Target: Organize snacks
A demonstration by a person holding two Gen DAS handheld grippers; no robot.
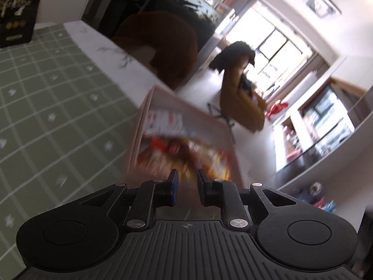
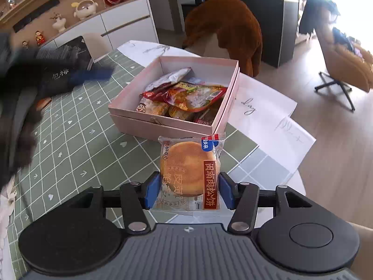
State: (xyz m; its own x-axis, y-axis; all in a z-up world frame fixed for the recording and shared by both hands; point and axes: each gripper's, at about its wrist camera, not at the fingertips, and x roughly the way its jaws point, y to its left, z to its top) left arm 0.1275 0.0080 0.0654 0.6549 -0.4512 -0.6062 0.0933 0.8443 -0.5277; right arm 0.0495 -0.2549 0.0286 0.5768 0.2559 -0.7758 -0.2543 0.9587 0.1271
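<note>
My right gripper [image 2: 188, 186] is shut on a wrapped round golden pastry [image 2: 186, 165] with a red label, held just in front of the pink box [image 2: 163, 126]. The open box holds several snack packets [image 2: 186, 95] and stands on the green checked tablecloth [image 2: 77, 140]. In the left wrist view the same pink box [image 1: 142, 121] and its snack packets [image 1: 186, 149] are blurred. My left gripper [image 1: 188, 175] hangs over the box's near side, shut, with nothing between its pads. In the right wrist view, a dark blur with a blue streak [image 2: 93, 74] crosses the left side.
A black gift box [image 2: 67, 70] lies at the table's far left. White paper sheets [image 2: 263, 102] hang over the right table edge. A brown plush-covered seat [image 2: 228, 28] stands behind the table, a mustard chair [image 2: 345, 63] on the floor to the right.
</note>
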